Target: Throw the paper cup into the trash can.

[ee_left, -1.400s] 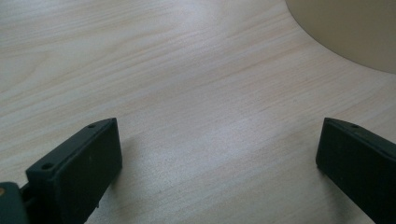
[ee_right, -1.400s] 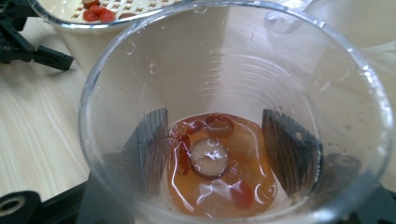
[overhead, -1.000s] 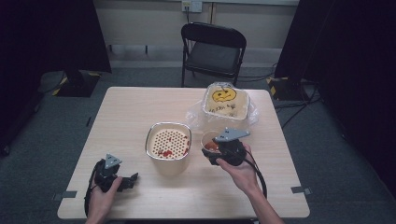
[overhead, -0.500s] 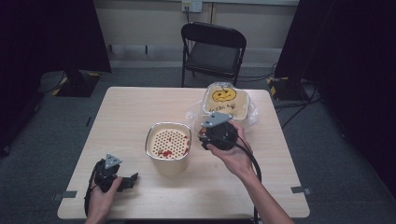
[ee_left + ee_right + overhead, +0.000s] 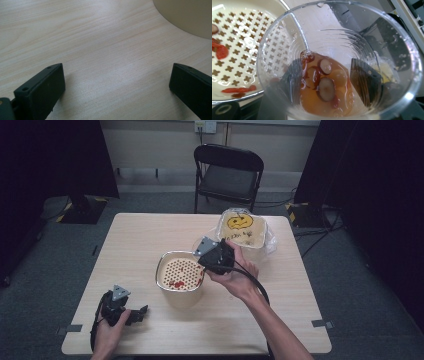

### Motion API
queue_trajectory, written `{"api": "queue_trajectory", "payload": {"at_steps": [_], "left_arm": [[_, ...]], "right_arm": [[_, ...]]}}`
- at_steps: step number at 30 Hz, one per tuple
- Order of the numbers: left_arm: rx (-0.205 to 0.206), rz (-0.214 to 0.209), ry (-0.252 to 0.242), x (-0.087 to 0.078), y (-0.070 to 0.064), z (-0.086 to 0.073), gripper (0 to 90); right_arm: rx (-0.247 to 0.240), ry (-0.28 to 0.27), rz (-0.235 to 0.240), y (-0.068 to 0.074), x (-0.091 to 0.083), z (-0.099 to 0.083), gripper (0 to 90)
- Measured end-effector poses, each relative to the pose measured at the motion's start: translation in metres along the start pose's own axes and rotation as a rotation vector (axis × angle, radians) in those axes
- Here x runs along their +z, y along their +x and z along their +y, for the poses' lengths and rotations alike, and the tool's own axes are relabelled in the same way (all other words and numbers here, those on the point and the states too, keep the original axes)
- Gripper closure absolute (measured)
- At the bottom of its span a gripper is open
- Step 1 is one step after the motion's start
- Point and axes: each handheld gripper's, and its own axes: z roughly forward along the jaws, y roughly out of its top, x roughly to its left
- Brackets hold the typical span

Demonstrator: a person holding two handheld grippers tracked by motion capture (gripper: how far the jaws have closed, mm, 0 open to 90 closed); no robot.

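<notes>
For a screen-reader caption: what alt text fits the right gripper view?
A clear plastic cup, gripped between two black jaws, holds amber liquid with sliced red dates. Beside it at left sits a cream perforated strainer with a few red berries on it.

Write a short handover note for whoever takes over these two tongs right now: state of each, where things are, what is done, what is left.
Right tongs: shut on the clear cup, tilted beside the strainer bin; amber liquid and sliced red fruit lie inside.
Left tongs: open, holding nothing, low over the table near its front left.
Done: some red bits lie on the strainer.
Left: likely tip out the rest, then set the cup down.
</notes>
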Motion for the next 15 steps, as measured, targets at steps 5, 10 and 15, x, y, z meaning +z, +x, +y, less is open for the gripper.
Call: {"api": "queue_trajectory", "payload": {"at_steps": [5, 10, 15], "left_arm": [[0.001, 0.001, 0.001, 0.000, 0.000, 0.000, 0.0], [0.001, 0.001, 0.001, 0.000, 0.000, 0.000, 0.0], [0.001, 0.001, 0.001, 0.000, 0.000, 0.000, 0.0]], "right_arm": [[-0.110, 0.044, -0.022, 0.009, 0.009, 0.008, 45.8], [-0.213, 0.076, -0.065, 0.018, 0.016, 0.014, 46.0], [-0.297, 0.096, -0.119, 0.028, 0.018, 0.022, 46.1]]}}
